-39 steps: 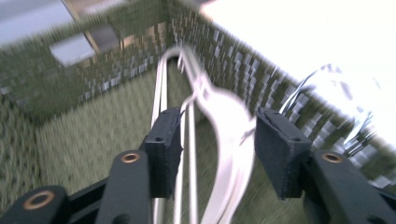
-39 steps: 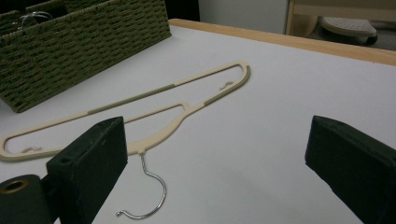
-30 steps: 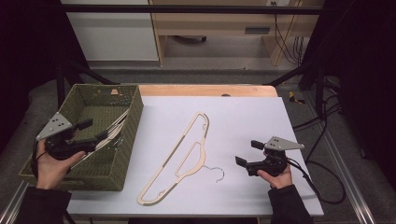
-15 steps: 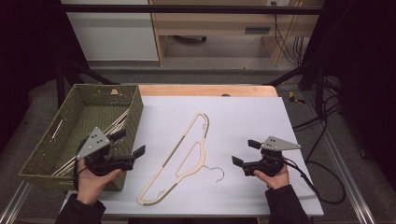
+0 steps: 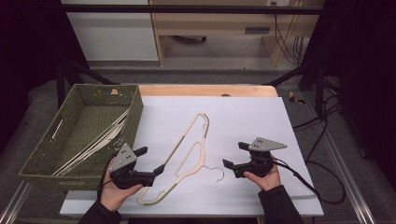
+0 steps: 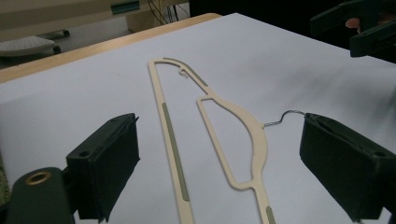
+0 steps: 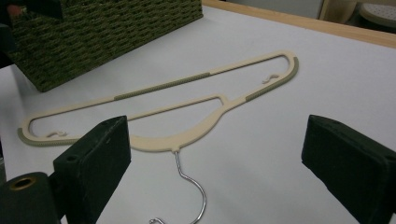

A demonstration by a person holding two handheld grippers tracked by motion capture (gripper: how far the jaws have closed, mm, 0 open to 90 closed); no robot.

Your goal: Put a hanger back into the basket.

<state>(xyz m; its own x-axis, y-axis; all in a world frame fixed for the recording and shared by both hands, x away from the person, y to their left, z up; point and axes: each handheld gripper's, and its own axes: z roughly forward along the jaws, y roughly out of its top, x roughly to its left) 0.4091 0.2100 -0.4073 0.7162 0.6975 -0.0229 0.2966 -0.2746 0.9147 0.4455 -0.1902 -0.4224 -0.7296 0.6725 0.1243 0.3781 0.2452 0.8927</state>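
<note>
My left gripper sits low over the near left part of the worktop, angled toward the hanger. Its jaws have just been opening and now stand wide, nothing between them. My right gripper hovers near the hanger's metal hook, jaws spread wide and empty, pointing left. The cream hanger lies flat and slantwise on the white sheet between both grippers. A woven basket with more hangers stands just left of my left hand.
</note>
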